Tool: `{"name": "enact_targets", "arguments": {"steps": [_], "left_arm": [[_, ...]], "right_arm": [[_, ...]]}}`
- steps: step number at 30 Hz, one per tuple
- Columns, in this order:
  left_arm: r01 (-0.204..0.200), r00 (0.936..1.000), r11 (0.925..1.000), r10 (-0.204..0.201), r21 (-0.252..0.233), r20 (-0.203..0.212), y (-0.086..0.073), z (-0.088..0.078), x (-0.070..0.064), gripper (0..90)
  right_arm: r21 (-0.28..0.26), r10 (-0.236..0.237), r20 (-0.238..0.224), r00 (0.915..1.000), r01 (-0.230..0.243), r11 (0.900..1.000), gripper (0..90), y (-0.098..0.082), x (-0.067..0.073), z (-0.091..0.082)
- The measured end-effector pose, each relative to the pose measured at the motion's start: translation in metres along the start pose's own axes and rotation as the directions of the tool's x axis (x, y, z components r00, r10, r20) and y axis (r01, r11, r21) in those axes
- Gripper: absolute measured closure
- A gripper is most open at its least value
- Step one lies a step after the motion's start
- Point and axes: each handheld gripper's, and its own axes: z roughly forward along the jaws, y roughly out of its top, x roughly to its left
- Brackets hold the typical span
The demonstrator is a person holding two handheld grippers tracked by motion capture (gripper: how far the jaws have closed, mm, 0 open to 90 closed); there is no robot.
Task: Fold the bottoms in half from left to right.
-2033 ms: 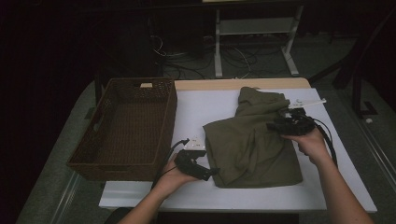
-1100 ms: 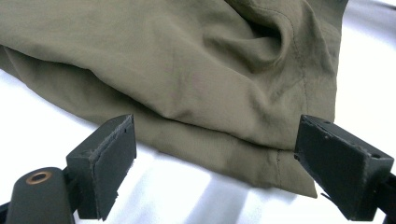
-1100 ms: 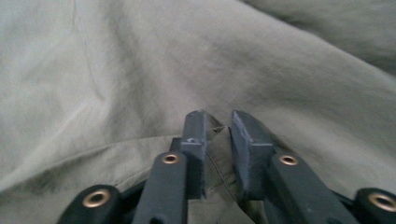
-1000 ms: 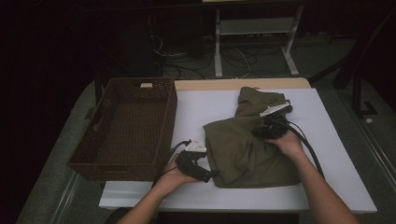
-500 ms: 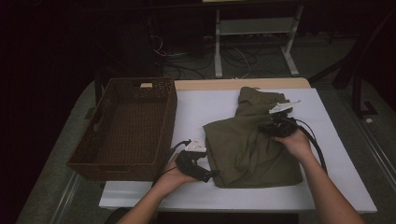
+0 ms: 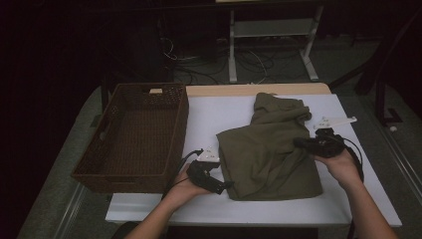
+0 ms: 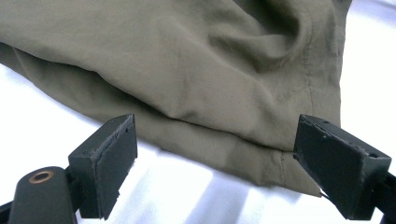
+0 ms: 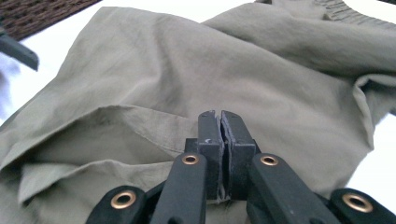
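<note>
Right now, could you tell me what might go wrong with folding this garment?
1. The right gripper is shut, perhaps on nothing or just a thin pinch; the garment could stay put.
2. The left gripper is open at the hem, so nothing pins that corner.
3. The basket sits close beside the left gripper.

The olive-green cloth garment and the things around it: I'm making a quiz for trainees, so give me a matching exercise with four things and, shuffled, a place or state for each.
Things:
1. olive-green cloth garment
2. dark brown woven wicker basket
3. left gripper
4. right gripper

Places or states:
A. jaws pressed together, over the garment's folds
B. stands at the table's left side
C. jaws wide apart at the garment's hem
D. lies crumpled on the white table top

Pairs: 1-D, 2-B, 3-C, 4-A
</note>
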Motion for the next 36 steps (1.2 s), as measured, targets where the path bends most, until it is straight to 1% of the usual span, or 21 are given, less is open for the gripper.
{"name": "enact_targets", "arguments": {"steps": [3, 8, 12, 17, 21, 25, 28, 30, 31, 32, 33, 34, 36], "left_arm": [[-0.003, 1.0, 1.0, 0.003, 0.003, 0.001, 0.0, 0.0, 0.0, 13.0], [-0.003, 1.0, 1.0, 0.003, 0.005, 0.002, 0.0, 0.001, -0.001, 13.1], [-0.004, 1.0, 0.9999, 0.004, 0.011, 0.003, 0.0, 0.002, -0.002, 13.3], [-0.005, 1.0, 0.9997, 0.005, 0.022, -0.003, 0.0, 0.003, -0.003, 13.9], [0.0, 1.0, 0.9997, 0.0, 0.025, -0.005, 0.0, 0.004, -0.003, 14.5], [0.01, 0.9999, 0.9997, -0.01, 0.023, -0.006, 0.0, 0.005, -0.003, 16.8], [0.015, 0.9998, 0.9995, -0.015, 0.029, -0.011, 0.0, 0.006, -0.003, 19.1], [0.018, 0.9998, 0.9991, -0.018, 0.038, -0.012, 0.0, 0.006, -0.003, 21.6], [0.023, 0.9996, 0.999, -0.023, 0.039, -0.014, 0.0, 0.007, -0.003, 23.1], [0.026, 0.9996, 0.9988, -0.026, 0.042, -0.016, 0.0, 0.007, -0.002, 24.6], [0.035, 0.9992, 0.9986, -0.034, 0.041, -0.02, 0.001, 0.008, -0.002, 25.9], [0.042, 0.999, 0.9983, -0.041, 0.042, -0.02, 0.001, 0.008, -0.001, 27.0], [0.051, 0.9984, 0.9978, -0.05, 0.042, -0.028, 0.003, 0.009, 0.002, 29.2]], "right_arm": [[-0.002, 0.0, -0.001, 1.0, 0.0, 1.0, 86.5, -0.008, 0.003, -0.01], [0.008, -0.004, -0.007, 1.0, 0.004, 1.0, 86.5, -0.024, 0.01, -0.023], [0.02, -0.013, -0.01, 0.9999, 0.013, 1.0, 86.5, -0.036, 0.014, -0.031], [0.037, -0.006, -0.015, 0.9999, 0.007, 0.999, 86.4, -0.051, 0.018, -0.041], [0.065, -0.001, -0.023, 0.9997, 0.002, 0.998, 86.4, -0.065, 0.02, -0.044], [0.108, -0.01, -0.027, 0.9996, 0.013, 0.994, 86.1, -0.076, 0.023, -0.043], [0.157, -0.03, -0.014, 0.9994, 0.032, 0.987, 85.8, -0.084, 0.024, -0.04], [0.18, -0.038, -0.017, 0.9991, 0.04, 0.983, 85.3, -0.087, 0.024, -0.039], [0.183, -0.034, -0.023, 0.9992, 0.038, 0.982, 85.0, -0.088, 0.024, -0.038], [0.184, -0.034, -0.027, 0.999, 0.039, 0.982, 84.0, -0.088, 0.024, -0.038], [0.182, -0.035, -0.028, 0.999, 0.04, 0.982, 80.6, -0.088, 0.024, -0.038], [0.172, -0.032, -0.026, 0.9991, 0.036, 0.984, 74.4, -0.086, 0.024, -0.039], [0.134, -0.029, -0.008, 0.9996, 0.03, 0.991, 66.1, -0.082, 0.023, -0.041]]}}
